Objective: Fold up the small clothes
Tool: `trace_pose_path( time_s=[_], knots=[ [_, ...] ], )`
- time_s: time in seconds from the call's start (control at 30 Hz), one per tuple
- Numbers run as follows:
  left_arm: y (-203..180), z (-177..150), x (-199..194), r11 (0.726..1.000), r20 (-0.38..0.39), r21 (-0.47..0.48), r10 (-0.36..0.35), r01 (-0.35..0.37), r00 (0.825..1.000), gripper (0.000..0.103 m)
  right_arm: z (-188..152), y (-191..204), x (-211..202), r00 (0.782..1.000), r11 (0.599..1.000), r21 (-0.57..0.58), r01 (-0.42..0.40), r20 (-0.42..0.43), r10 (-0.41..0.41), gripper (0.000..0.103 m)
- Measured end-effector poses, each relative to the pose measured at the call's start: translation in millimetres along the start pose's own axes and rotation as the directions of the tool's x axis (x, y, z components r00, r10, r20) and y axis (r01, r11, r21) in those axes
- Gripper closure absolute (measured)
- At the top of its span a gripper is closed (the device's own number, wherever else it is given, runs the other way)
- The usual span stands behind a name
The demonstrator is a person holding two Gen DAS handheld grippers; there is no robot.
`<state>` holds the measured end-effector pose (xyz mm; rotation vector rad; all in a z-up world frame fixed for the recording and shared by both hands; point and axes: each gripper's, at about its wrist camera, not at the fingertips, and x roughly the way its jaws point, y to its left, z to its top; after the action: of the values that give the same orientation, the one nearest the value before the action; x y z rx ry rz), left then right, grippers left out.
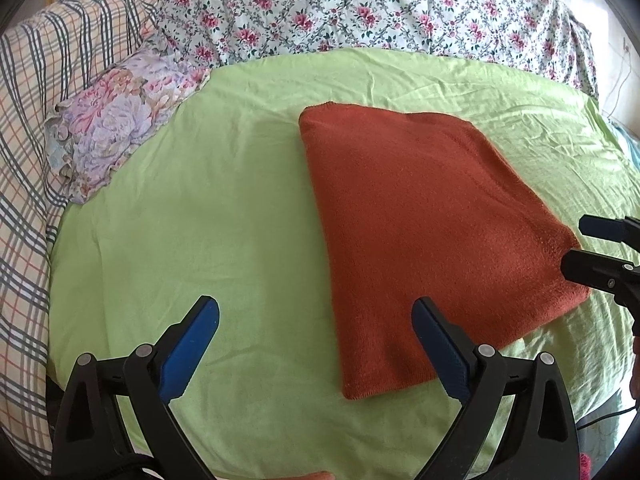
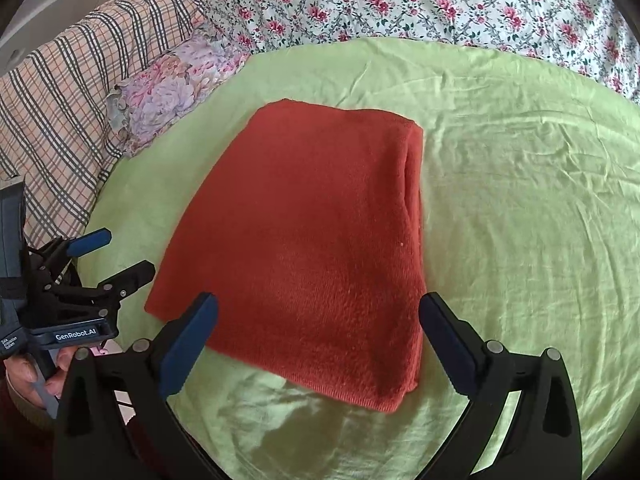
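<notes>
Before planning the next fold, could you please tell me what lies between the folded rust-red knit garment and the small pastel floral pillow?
Only bare light-green bedsheet lies between the rust-red knit garment and the pastel floral pillow; both wrist views show it.

A rust-red knit garment (image 2: 312, 240) lies folded flat into a thick oblong on the green sheet (image 2: 520, 240), layered edges showing along its right side. Its far end points toward the floral pillow (image 2: 168, 92), which lies well apart from it.
</notes>
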<state>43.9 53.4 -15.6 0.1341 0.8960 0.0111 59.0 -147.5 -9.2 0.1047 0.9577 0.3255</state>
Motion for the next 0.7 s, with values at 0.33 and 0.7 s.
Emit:
trace_pose_path(
  time_s=[0.33, 0.7],
  knots=[
    [2.9, 2.9, 5.6, 0.999, -0.004, -0.024, -0.031, 0.031, 1.0, 0.004, 2.8, 1.4, 6.2, 1.0, 1.0, -0.016, -0.016, -0.026, 0.016, 0.001],
    [-4.8, -0.6, 7.9, 1.0, -0.001, -0.017, -0.026, 0.026, 1.0, 0.004, -1.9, 3.8, 12.0, 1.0, 0.999, -0.038, 0.004, -0.028, -0.005, 0.001]
  ],
)
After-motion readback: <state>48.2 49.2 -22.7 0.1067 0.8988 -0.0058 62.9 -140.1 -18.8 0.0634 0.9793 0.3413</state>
